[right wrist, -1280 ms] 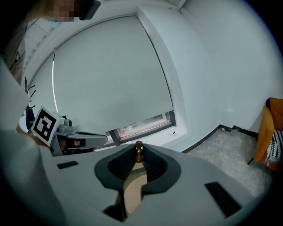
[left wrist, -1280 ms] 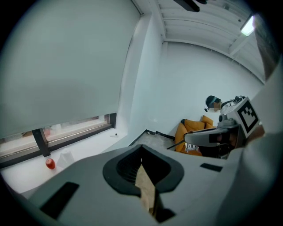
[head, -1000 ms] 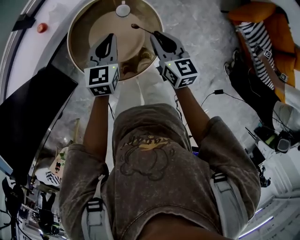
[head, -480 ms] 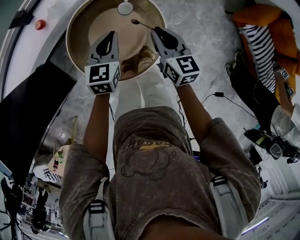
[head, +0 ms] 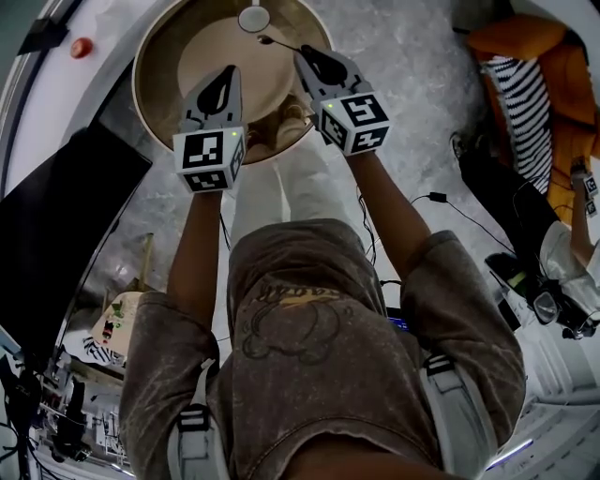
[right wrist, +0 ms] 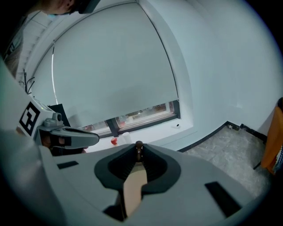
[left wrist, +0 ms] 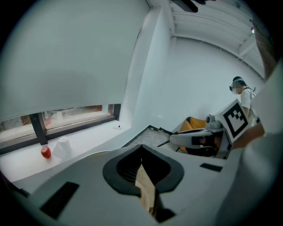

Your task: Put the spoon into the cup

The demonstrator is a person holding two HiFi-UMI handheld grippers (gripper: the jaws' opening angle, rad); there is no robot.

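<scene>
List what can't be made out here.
- Table, near rim: head view, partly behind left gripper, right gripper.
- Cup: head view, tiny at top edge, inside unreadable; gripper views, hidden by gripper bodies.
- Spoon: head view, too thin to tell if its tip touches the cup; right gripper view, end-on between the jaws.

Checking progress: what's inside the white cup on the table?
Nothing shows inside the cup; its bottom is too small to make out. The spoon, clamped in the right gripper, hangs just outside its rim.
</scene>
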